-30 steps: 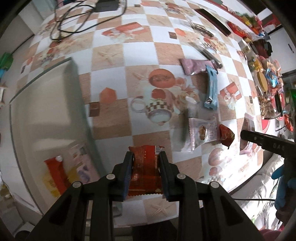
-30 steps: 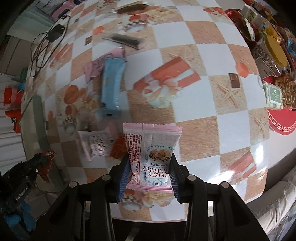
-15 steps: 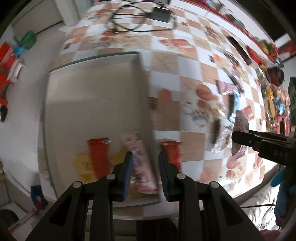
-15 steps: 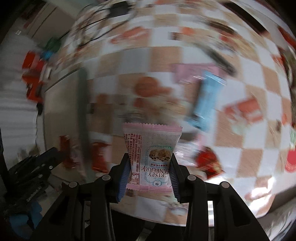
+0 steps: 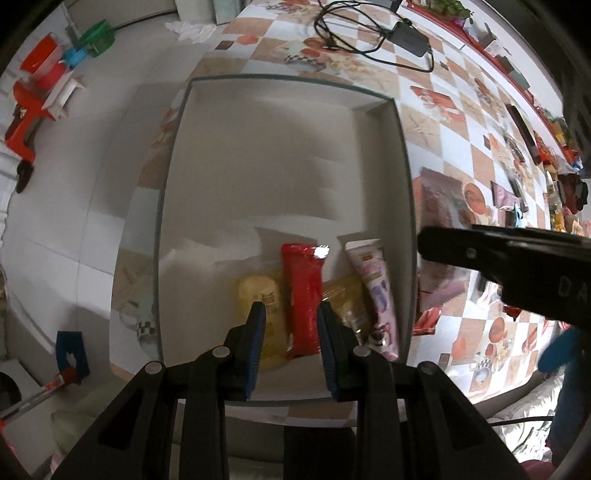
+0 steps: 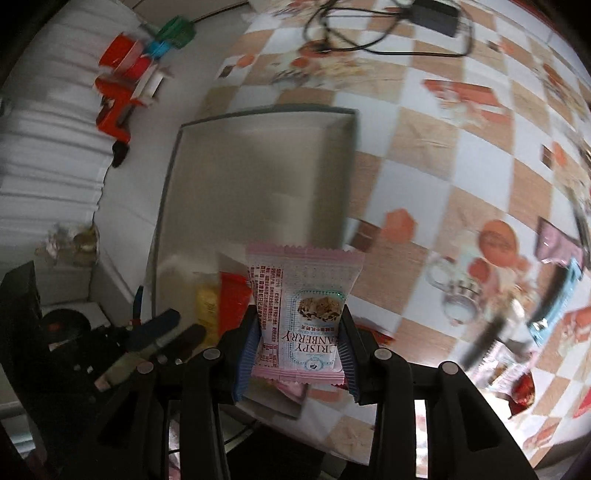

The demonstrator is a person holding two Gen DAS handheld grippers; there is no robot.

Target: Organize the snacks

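**Snacks going into the white tray**

We look down over a white tray (image 5: 280,155) that sits on a table with a checked cloth (image 5: 447,122). Our left gripper (image 5: 289,321) points straight down over the near end of the tray. Its jaws stand a narrow way apart and we see nothing pinched between them. Through the gap we see a red snack bar (image 5: 303,291) lying flat in the tray. On one side of it lies a yellow packet (image 5: 264,299). On the other side lies a gold packet (image 5: 345,295), and past that a pink and white packet (image 5: 373,284) leans by the tray's right wall.

Our right gripper (image 6: 302,341) holds a pink cranberry snack (image 6: 301,306). The blue pads (image 6: 248,350) press on both sides of the bag, and the bag stands up between them. It is in the air above the near right corner of the tray. From this side we also see the red bar and the yellow packet in the tray, just behind the bag.

More snacks lie loose on the cloth to the right, such as a light blue packet (image 6: 557,299) and a small red candy (image 6: 522,391). They look blurry. A black cable (image 5: 362,33) with a charger lies at the far end of the table. Red and green things (image 5: 44,88) sit on the floor to the left.
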